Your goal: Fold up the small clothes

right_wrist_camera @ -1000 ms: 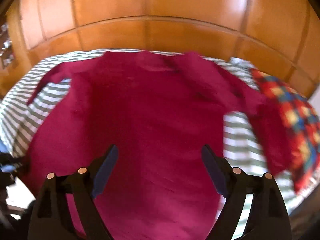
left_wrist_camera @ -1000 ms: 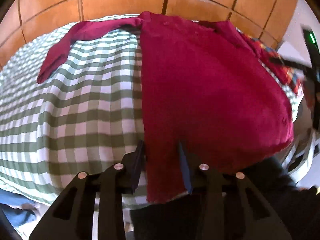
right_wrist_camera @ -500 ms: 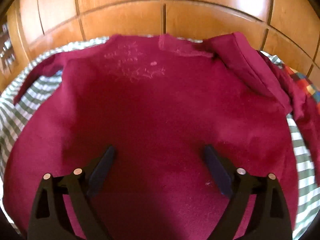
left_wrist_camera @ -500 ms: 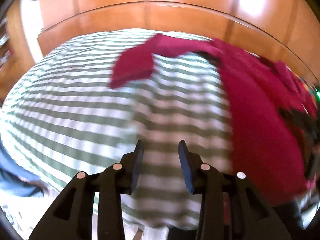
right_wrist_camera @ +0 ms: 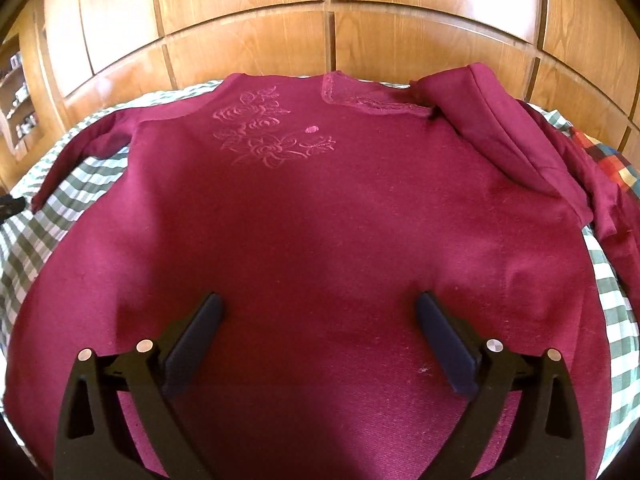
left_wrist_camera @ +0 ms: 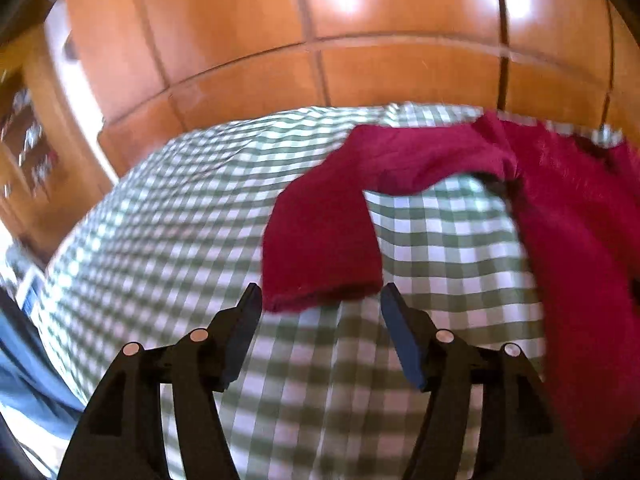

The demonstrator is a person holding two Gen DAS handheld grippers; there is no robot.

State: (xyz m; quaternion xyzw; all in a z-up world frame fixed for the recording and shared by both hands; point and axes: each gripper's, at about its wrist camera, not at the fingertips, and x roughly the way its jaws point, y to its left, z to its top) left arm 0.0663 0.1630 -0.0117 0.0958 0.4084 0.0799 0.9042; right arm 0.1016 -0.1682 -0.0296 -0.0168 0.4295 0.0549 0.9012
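Observation:
A dark red long-sleeved top [right_wrist_camera: 320, 216] lies flat, front up, on a green and white checked cloth [right_wrist_camera: 28, 236]. It has flower embroidery [right_wrist_camera: 268, 132] near the neckline. Its right sleeve [right_wrist_camera: 508, 128] is folded in over the shoulder. My right gripper [right_wrist_camera: 318, 304] is open and empty over the top's lower body. In the left wrist view the left sleeve [left_wrist_camera: 324, 236] stretches out over the checked cloth [left_wrist_camera: 160, 240]. My left gripper [left_wrist_camera: 320, 296] is open, with the sleeve cuff just ahead of its fingertips. It holds nothing.
Wooden panelled wardrobe doors [right_wrist_camera: 332, 20] stand right behind the surface. A multicoloured checked cloth [right_wrist_camera: 612, 160] lies at the far right. Shelves [right_wrist_camera: 16, 100] show at the far left. Blue fabric [left_wrist_camera: 28, 384] shows below the cloth's left edge.
My left gripper swung left from the top's bottom hem to the left sleeve cuff and opened wider. My right gripper stayed open over the top's body, moving slightly in.

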